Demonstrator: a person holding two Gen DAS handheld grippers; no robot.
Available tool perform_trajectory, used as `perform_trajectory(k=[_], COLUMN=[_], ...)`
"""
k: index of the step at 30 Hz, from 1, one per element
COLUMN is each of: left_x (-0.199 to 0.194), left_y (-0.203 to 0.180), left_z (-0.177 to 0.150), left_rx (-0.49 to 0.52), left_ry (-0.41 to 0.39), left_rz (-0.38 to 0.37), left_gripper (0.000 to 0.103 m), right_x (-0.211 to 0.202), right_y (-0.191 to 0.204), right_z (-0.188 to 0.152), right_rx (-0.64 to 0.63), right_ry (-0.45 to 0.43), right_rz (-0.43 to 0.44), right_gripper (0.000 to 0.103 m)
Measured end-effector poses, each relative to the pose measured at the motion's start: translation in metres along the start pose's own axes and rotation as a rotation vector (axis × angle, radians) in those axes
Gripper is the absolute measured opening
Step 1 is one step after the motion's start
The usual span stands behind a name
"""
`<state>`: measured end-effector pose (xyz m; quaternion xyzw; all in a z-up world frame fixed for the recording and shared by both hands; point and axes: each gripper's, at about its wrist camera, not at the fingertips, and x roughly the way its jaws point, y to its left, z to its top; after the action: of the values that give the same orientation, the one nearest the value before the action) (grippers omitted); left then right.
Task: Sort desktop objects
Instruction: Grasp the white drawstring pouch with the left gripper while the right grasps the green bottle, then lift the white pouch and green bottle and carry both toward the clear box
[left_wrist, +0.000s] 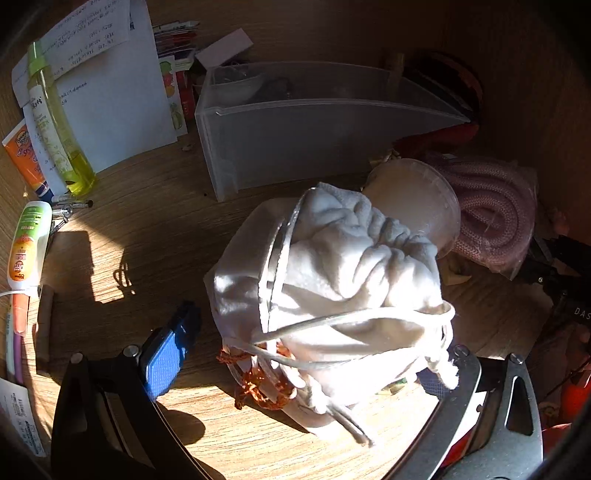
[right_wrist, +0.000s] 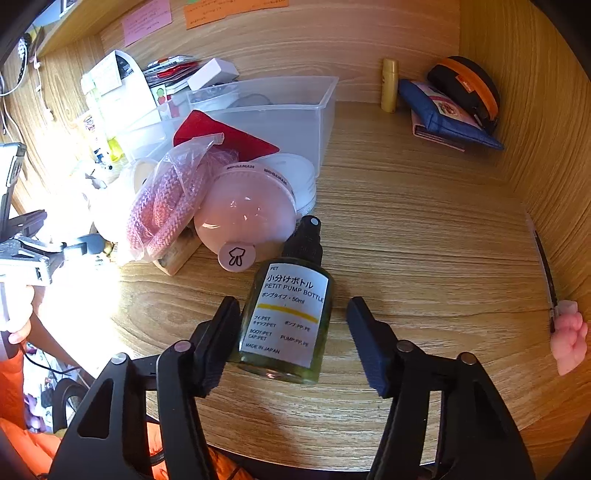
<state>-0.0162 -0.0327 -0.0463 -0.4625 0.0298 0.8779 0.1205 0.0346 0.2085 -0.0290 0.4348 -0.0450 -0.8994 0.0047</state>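
Observation:
In the left wrist view a white drawstring pouch (left_wrist: 343, 291) with orange cord lies on the wooden desk between the wide-open jaws of my left gripper (left_wrist: 303, 354); the left blue pad (left_wrist: 164, 360) stands clear of it, and the right pad is hidden behind the cloth. In the right wrist view a small green pump bottle (right_wrist: 286, 317) with a white label and black spray cap lies on the desk between the open jaws of my right gripper (right_wrist: 295, 339). The left finger (right_wrist: 218, 343) touches the bottle's side; the right finger (right_wrist: 369, 343) is apart from it.
A clear plastic bin (left_wrist: 295, 136) (right_wrist: 295, 107) stands at the back. Papers, a yellow-green bottle (left_wrist: 55, 122) and tubes (left_wrist: 27, 247) lie left. A bagged pink rope (right_wrist: 166, 199), pink dome case (right_wrist: 243, 214) and red cloth crowd the middle. Pouches (right_wrist: 450, 110) sit far right.

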Motion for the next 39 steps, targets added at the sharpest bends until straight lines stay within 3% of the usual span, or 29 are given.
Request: perform_trajectory(k=[2,6,13,19,24,39], left_x=[0.003,-0.007,-0.021,-0.037,-0.044,-0.06], left_y=[0.004,0.004,0.002,0.016,0.025,0.044], left_z=[-0.003,-0.007,-0.014,-0.008,0.003,0.024], left_rx=[-0.014,-0.012,-0.014,-0.068,-0.119,-0.176], left_ry=[-0.005,-0.048,-0.075,-0.115,-0.145,-0.199], left_rz=[-0.034,-0.026,0.019,0.03,-0.014,-0.033], left_gripper=[0.102,0.074,0.053,0.043,0.036,0.025], right_x=[-0.001,-0.008,-0.016,-0.023,-0.033,-0.059], right_y=[-0.001,-0.001,-0.002,-0.007,-0.008,-0.011], right_z=[0.001,0.003,0.004,0.008,0.013,0.043], right_rx=[0.007,0.002,0.012,0.032,0.032,0.01], right_ry=[-0.001,-0.039,-0.076,-0.111,-0.138,-0.237], right_rz=[0.001,-0.018,-0.025,-0.043,-0.055,-0.077], right_gripper=[0.043,0.04,0.039,0.039,0.039,0.039])
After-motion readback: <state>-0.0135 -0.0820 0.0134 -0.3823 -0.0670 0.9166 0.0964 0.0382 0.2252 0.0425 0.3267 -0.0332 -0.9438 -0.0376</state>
